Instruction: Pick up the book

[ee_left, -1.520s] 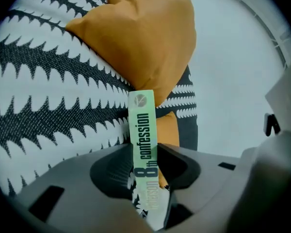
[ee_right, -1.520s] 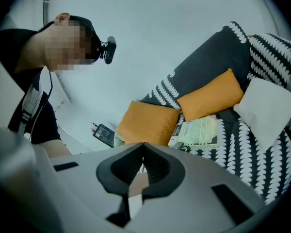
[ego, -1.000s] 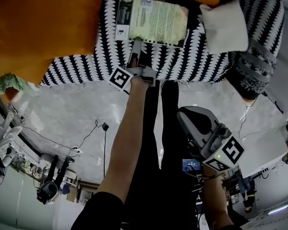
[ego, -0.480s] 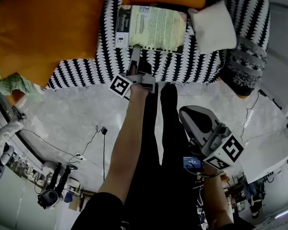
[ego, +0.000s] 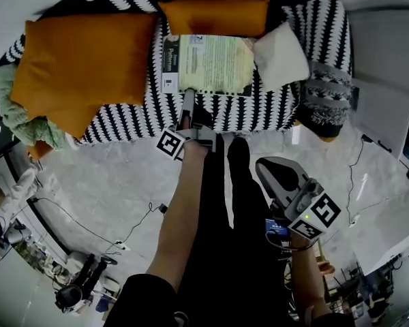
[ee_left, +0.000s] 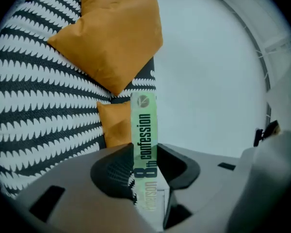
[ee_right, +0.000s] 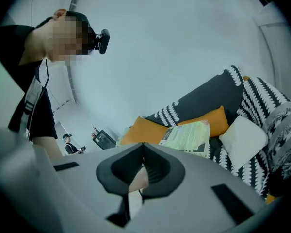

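Black-and-white rows of leaf-like marks all over the sofa (ego: 123, 118). Pale green on the book (ego: 211, 63), with a dark band along its nine o'clock edge. Plain orange on the big cushion (ego: 82, 73) at nine o'clock of the book and on the small cushion (ego: 215, 16) at twelve. Plain white on the pillow (ego: 281, 48) at three. Grey marbling on the floor (ego: 102, 176).

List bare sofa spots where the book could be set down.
Bare cover: the front strip of the sofa between the big orange cushion and the book, and a smaller patch in front of the white cushion. Crowded: the back, with the small orange cushion, and the right end, under the grey cloth.
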The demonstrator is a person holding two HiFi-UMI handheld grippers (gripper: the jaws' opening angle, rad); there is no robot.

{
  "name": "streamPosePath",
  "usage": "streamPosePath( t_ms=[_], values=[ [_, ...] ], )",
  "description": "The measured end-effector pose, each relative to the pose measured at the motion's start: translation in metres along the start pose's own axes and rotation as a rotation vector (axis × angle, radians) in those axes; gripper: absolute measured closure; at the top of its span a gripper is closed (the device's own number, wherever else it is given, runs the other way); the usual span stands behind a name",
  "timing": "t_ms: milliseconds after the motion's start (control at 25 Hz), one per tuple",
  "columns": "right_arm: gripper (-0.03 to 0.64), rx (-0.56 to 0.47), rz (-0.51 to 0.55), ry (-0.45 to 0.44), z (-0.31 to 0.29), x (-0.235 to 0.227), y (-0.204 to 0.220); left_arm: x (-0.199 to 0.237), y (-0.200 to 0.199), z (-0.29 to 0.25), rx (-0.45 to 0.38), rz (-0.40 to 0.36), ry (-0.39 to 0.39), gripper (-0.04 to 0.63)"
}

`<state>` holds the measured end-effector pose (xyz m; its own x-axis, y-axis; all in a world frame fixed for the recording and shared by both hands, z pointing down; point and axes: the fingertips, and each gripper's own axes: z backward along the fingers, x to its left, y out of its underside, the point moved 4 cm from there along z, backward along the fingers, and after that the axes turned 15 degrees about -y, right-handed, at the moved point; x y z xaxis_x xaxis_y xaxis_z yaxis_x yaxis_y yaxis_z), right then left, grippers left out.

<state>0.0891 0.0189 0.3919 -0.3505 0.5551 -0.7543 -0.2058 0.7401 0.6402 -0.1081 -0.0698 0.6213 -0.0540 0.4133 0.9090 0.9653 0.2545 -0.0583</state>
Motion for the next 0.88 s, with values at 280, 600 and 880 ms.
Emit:
streamPosePath(
  t_ms=[280,600,880],
  values=[
    [0.6,-0.022,0.076,0.022,0.039,0.025,-0.026,-0.065,0.023,0.027,0.019,-0.002,0.074,0.437],
    [0.6,-0.059,0.169,0.003,0.073,0.061,-0.054,-0.131,0.05,0.084,0.049,-0.01,0.147,0.437],
    [0.6,-0.082,0.234,-0.005,0.1,0.099,-0.06,-0.146,0.075,0.164,0.065,-0.001,0.153,0.437]
  ],
)
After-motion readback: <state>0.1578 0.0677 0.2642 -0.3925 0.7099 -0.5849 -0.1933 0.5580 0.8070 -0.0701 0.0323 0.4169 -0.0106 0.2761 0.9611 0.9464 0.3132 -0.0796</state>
